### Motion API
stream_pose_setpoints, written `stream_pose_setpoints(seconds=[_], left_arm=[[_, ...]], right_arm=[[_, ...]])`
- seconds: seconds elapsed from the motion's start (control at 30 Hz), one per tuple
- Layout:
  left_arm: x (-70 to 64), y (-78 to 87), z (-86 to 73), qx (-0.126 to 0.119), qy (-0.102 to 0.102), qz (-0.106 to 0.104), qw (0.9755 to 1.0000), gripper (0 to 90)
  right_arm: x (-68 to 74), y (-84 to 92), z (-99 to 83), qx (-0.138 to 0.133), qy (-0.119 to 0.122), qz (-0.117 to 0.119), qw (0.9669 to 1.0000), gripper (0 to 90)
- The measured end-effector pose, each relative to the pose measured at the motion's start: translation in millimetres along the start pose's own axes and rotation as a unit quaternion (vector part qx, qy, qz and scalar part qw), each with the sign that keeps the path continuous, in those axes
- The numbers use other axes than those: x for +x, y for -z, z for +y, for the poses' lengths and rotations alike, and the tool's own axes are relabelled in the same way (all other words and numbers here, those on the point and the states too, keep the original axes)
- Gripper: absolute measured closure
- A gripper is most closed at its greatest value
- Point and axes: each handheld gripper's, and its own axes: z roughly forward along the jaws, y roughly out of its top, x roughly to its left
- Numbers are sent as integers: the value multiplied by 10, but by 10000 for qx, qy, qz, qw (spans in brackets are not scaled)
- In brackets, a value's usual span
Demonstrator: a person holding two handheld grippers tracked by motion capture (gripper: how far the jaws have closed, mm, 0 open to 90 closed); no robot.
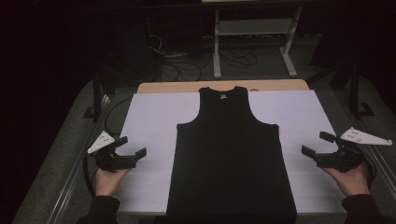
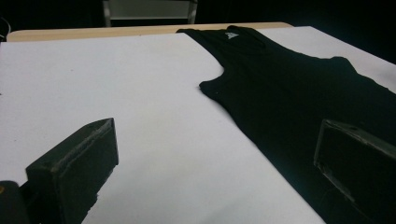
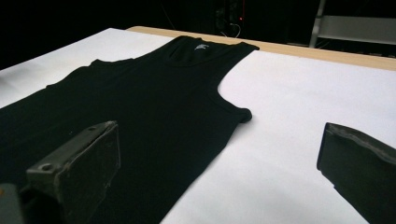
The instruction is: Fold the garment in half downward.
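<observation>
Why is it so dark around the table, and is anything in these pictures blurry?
High view: only the white sheet is brightly lit, the room behind sinks into gloom, and the black tank top shows almost no folds. Left gripper view: the near jaws look soft, the tank top's label sharper. Right gripper view: likewise, with a dark background.

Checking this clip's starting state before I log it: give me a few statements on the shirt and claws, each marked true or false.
1. The black tank top lies flat on the white sheet. True.
2. The left claw grips the top's hem. False: it is open, beside the top, holding nothing.
3. The right claw is open. True.
4. The top's neck points toward the person. False: the neck lies at the far end.
5. The top is folded in half. False: it is spread full length.
</observation>
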Motion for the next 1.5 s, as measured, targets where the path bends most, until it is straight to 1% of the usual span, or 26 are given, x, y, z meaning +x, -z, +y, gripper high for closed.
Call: stream_pose_setpoints(seconds=[0.23, 0.43, 0.57, 0.7, 0.77, 0.9, 1.03, 1.1, 1.17, 1.23, 1.33, 1.4, 1.43, 1.5], left_arm=[[-15, -4, 6, 0, -71, -41, 10000, 0], [-13, -1, 9, -33, -65, -44, 10000, 0], [-17, -4, 14, -33, -78, -49, 10000, 0], [-25, 1, 24, -72, -60, -35, 9999, 0], [-27, 1, 28, -133, 5, -95, 9999, 0], [-37, -3, 41, -143, -13, -89, 9999, 0], [-45, -8, 56, -115, -79, -66, 9999, 0], [-53, -10, 60, -115, -86, -52, 9999, 0], [-55, -14, 59, -77, -96, -55, 9999, 0], [-61, -24, 64, -37, -130, -45, 9999, 0], [-65, -47, 81, 23, -186, -40, 9998, 0], [-70, -56, 90, 43, -211, -27, 9998, 0], [-68, -68, 98, 91, -241, -10, 9997, 0], [-65, -74, 101, 103, -244, -11, 9996, 0]], right_arm=[[4, 6, 1, -20, 4, -17, 10000, 0], [13, 3, 16, -37, 52, -32, 10000, 0], [18, -1, 23, -31, 32, -26, 10000, 0], [16, -10, 34, 10, 40, -25, 10000, 0], [17, -11, 37, 6, 42, -17, 10000, 0], [20, -25, 52, 25, 35, 11, 10000, 0], [35, -45, 80, 109, 87, 16, 9999, 0], [40, -48, 88, 136, 90, 30, 9999, 0], [48, -50, 102, 171, 144, 15, 9997, 0], [53, -56, 119, 173, 126, 48, 9998, 0], [65, -80, 169, 261, 150, 81, 9995, 0], [65, -88, 187, 274, 141, 103, 9995, 0], [63, -96, 196, 283, 135, 113, 9994, 0], [62, -104, 201, 306, 119, 130, 9994, 0]])
